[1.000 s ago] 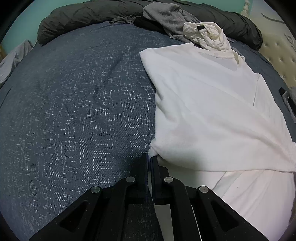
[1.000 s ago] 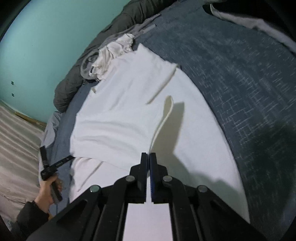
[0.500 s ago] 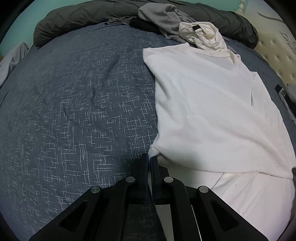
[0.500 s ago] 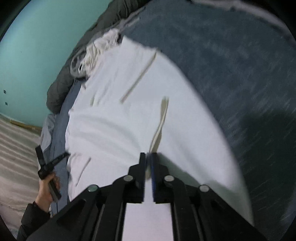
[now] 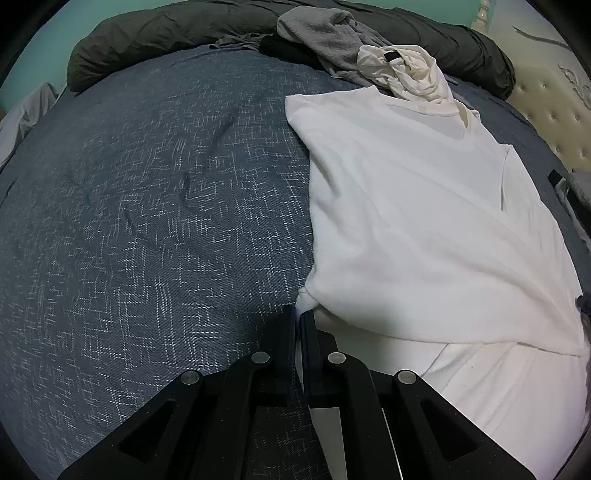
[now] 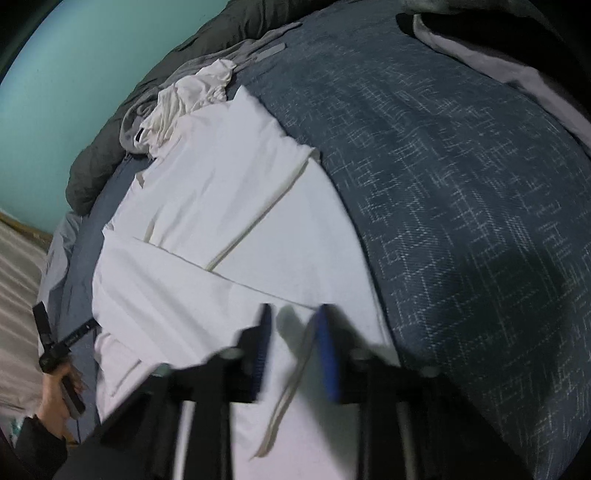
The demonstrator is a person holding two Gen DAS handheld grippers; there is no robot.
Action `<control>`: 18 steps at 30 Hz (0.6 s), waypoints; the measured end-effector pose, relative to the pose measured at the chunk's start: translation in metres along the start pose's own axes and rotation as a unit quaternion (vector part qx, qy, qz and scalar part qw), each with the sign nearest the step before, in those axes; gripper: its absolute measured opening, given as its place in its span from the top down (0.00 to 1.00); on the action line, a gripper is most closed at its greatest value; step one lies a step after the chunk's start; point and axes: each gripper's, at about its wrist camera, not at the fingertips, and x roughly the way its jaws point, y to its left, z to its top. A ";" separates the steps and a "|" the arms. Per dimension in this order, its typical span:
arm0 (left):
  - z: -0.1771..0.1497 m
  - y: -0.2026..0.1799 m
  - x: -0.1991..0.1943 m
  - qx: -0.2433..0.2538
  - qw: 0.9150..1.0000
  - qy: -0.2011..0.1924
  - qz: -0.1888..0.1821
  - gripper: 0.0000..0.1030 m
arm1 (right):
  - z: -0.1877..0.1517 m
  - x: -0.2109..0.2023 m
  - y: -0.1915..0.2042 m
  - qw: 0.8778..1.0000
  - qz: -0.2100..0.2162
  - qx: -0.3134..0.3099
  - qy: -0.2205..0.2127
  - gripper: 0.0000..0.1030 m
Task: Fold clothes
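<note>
Two views are sharing one blue patterned bed (image 5: 155, 229), with a white shirt (image 5: 406, 229) lying flat on it, collar toward the dark duvet (image 5: 177, 33) and long axis running back to the cameras. Only the right view is showing the left hand (image 6: 55, 398) off the bed's edge. The left gripper (image 5: 297, 314) is pinching the shirt's folded corner, fingers together. The right gripper (image 6: 293, 325) is closing, fingers apart above the shirt, gripping nothing.
</note>
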 end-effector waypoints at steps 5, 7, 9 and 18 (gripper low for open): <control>-0.001 0.002 -0.002 -0.002 1.000 -0.006 -0.002 0.97 | -0.003 -0.015 -0.007 1.000 0.008 0.004 -0.029 0.98; -0.002 0.002 -0.002 -0.004 1.000 -0.007 -0.003 0.97 | -0.004 -0.023 -0.015 0.999 0.012 0.017 -0.045 0.98; -0.003 0.003 -0.002 -0.009 1.000 -0.008 -0.006 0.97 | -0.007 -0.025 -0.021 0.998 0.009 0.027 -0.051 0.98; -0.002 0.005 -0.007 -0.013 1.000 -0.017 0.000 0.97 | -0.008 -0.021 -0.024 0.997 0.003 0.038 -0.069 0.98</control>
